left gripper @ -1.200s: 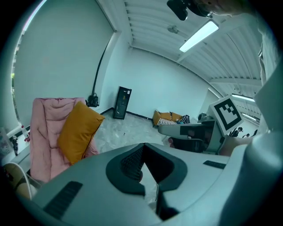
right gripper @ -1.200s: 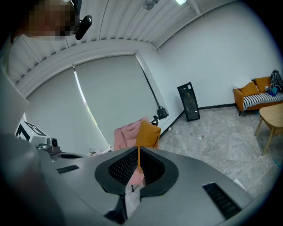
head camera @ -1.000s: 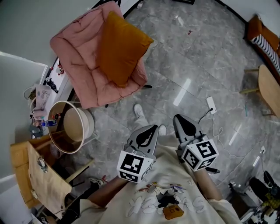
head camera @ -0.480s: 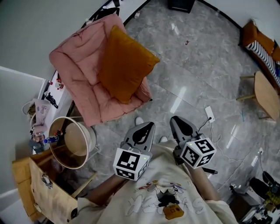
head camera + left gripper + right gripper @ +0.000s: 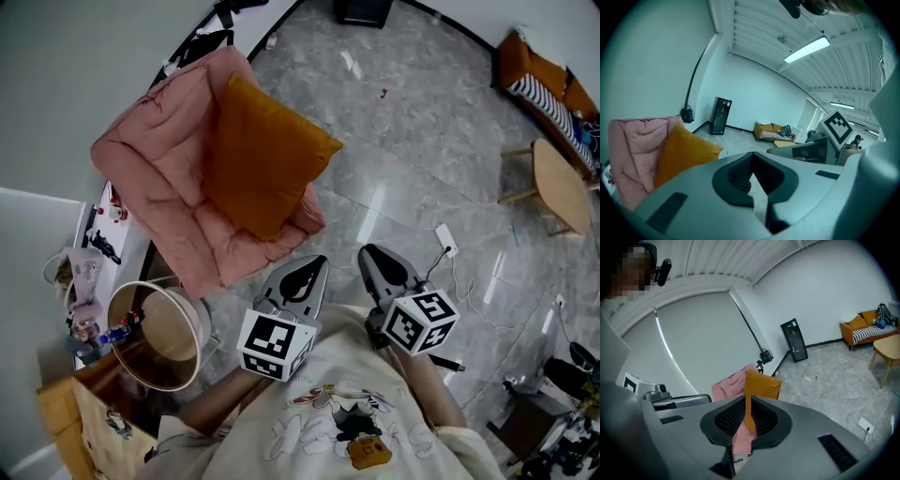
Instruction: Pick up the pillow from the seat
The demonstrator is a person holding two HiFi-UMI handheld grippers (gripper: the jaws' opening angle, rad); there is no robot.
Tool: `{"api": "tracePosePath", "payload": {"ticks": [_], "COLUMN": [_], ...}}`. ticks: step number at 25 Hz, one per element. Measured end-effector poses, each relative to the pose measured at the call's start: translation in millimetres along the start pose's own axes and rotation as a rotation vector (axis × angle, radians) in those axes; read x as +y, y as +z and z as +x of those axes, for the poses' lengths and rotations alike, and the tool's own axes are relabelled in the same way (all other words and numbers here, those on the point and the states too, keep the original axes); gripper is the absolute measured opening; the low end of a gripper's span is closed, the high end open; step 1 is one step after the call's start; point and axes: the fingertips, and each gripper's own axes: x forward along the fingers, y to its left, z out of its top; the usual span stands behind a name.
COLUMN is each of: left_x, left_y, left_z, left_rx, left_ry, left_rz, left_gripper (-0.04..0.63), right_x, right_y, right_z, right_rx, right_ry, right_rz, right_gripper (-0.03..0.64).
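No words, brands or numbers can be read anywhere. The only signs are black-and-white square markers on the left cube (image 5: 275,345) and the right cube (image 5: 420,322), lower middle of the head view. The shirt print (image 5: 342,422) and its orange patch (image 5: 368,454) are too small to read.

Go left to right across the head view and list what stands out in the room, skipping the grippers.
From the left: round basket → orange pillow → white power strip → round wooden table. The pink seat is left out, as it overlaps both basket and pillow.
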Motion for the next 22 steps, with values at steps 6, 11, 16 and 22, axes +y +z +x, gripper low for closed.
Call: {"api": "tracePosePath", "payload": {"ticks": [6, 11, 16, 22], "left_x": [5.3, 11.9, 21.8, 48.0], "left_y": [-3.9, -1.2, 0.8, -11.1], "left_z": [6.9, 27.2, 43.8, 72.3], "left_rx": [0.019, 0.048, 0.083, 0.136], "left_ry": [-0.027, -0.030, -0.009, 0.055], "left_rz": [-0.018, -0.050, -0.090, -0.145], "left_gripper": [0.005, 0.006, 0.006, 0.005], "right_x": [-5.6, -14.4, -24.0, -41.4], "right_y": [9.1, 28.1, 46.1, 33.6], "right_z": [10.8, 31.2, 60.2, 95.4], "right_rx": [0.014, 0.018, 0.017, 0.119], "right_ry": [-0.023, 0.004, 0.059, 0.115], "right_rz": [-0.022, -0.046, -0.040, 0.002], "right_gripper": [0.035, 0.035, 0.052, 0.134]}}
